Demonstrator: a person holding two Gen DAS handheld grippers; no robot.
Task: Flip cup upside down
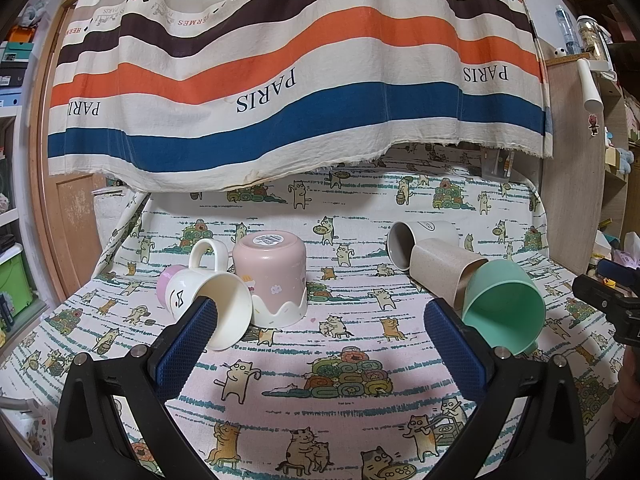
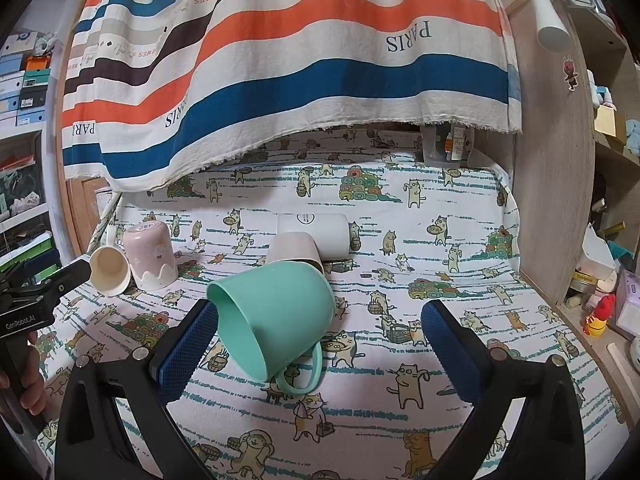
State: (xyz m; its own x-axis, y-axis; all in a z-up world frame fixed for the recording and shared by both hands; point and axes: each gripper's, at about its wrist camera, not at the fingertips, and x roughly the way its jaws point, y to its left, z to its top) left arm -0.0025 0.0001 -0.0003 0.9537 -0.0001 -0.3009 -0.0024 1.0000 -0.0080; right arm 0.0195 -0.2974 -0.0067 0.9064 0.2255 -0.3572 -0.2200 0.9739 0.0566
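Mint-green smooth plastic, your cup [image 2: 276, 320] lies tipped on the cat-print cloth [image 2: 440, 264], mouth toward your right gripper [image 2: 320, 344], whose blue textured pads gape wide, holding nothing. Your left gripper [image 1: 320, 344] gapes empty too. "PARIS" marks the striped curtain [image 1: 280, 92].

I faced a table [image 1: 320, 408] spread with a pale cloth printed with cartoon cats. A striped cloth [image 1: 296, 80] in orange, blue, brown and cream, lettered PARIS, hung over its far edge. A wooden panel [image 2: 548, 200] stood at the table's right edge, with cluttered shelves [image 2: 616, 132] beyond. Stacked boxes [image 2: 24, 80] sat past the left edge.
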